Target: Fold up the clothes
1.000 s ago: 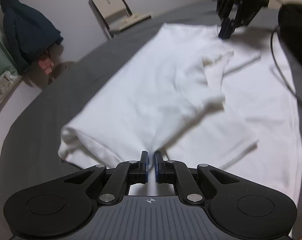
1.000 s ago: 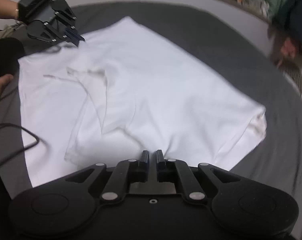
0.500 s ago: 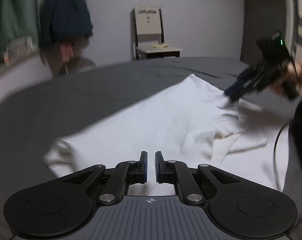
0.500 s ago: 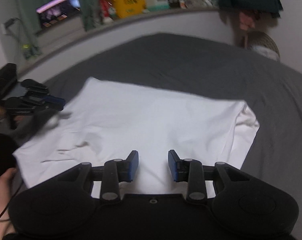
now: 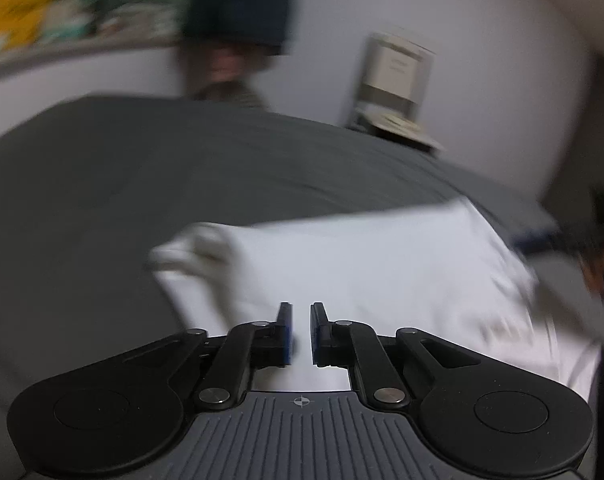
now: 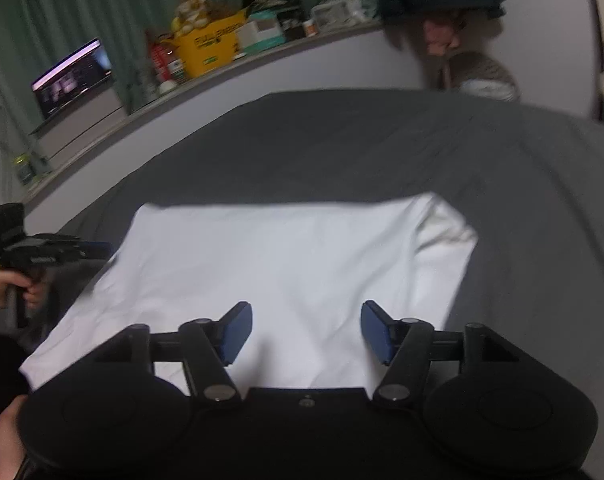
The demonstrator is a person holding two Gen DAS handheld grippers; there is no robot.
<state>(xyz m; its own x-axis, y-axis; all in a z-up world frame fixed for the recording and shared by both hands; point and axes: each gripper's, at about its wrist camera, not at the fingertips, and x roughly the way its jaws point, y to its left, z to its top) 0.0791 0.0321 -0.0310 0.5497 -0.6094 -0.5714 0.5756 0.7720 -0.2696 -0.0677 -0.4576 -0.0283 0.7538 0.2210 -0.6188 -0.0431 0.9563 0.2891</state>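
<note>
Left wrist view, blurred: one white shirt (image 5: 365, 276) lies on the one grey bed (image 5: 142, 184), spreading ahead of the left gripper (image 5: 300, 334) and off to its right. The jaws stand almost together, a thin gap between them; whether cloth is pinched there I cannot tell. One chair (image 5: 395, 92) stands far ahead to the right.

Right wrist view: the right gripper (image 6: 306, 330) tilts down over the shirt's near edge, its jaws have just been opening and now stand wide, nothing between the pads. To its left, one hand (image 6: 6, 290) holds the other gripper level at the shirt's left edge.
</note>
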